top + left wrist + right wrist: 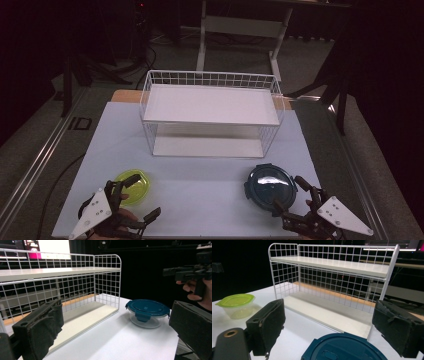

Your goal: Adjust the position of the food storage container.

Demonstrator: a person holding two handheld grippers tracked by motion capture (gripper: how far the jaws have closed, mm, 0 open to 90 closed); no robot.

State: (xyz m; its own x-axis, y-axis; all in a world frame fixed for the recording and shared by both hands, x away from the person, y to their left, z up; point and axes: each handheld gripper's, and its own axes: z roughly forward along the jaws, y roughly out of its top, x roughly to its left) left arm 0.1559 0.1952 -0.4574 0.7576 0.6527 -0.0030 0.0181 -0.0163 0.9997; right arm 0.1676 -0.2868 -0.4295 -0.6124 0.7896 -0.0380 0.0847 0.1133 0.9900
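A round clear container with a dark blue clip lid (269, 185) stands at the front right of the white table (200, 200). A smaller clear tub with a yellow-green lid (133, 186) stands at the front left. My left gripper (143, 196) is open just right of the green tub, nothing between its jaws. In the left gripper view it (115, 330) looks across at the blue container (147, 312). My right gripper (289, 192) is open at the blue container's right edge. In the right gripper view the blue lid (344, 347) lies low between the open gripper (333, 326) jaws, apart from them; the green tub (237, 305) is far left.
A white wire rack (212, 117) with two white shelves stands at the middle back of the table, seen too as the rack (57, 290) and the rack (332, 277). The other hand's gripper (192, 272) shows at top right. Dark floor and stands surround the table.
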